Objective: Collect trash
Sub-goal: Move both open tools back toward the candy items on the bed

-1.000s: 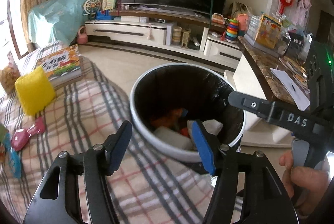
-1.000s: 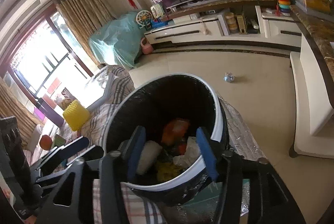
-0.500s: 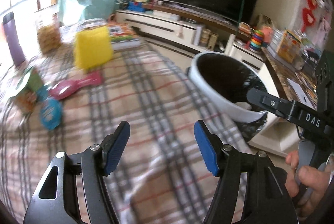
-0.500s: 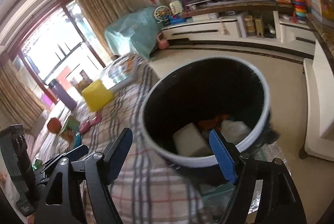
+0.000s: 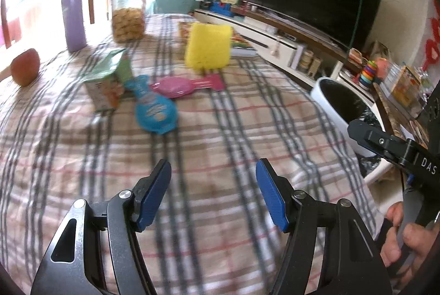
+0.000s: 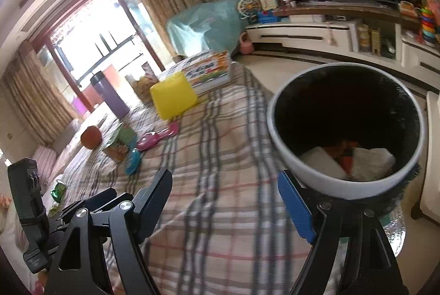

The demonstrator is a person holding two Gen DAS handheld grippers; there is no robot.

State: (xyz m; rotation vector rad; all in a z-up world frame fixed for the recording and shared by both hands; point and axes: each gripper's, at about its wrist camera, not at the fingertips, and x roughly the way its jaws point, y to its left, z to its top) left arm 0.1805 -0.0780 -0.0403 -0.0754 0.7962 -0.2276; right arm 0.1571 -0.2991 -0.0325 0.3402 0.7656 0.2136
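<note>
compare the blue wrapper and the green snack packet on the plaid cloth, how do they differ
The blue wrapper lies flat and is rounded; the green snack packet is boxier and partly propped up. The blue wrapper is nearer the left gripper, the green snack packet further back. Both rest on the plaid cloth, ungrasped.

text: "DAS" | on: right gripper (image 5: pixel 396 149) — white letters on its black arm (rest unreadable)

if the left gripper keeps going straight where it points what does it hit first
Probably the bare plaid tablecloth just ahead of the left gripper; its open jaws hold nothing. The blue wrapper lies further on, left of that line.
</note>
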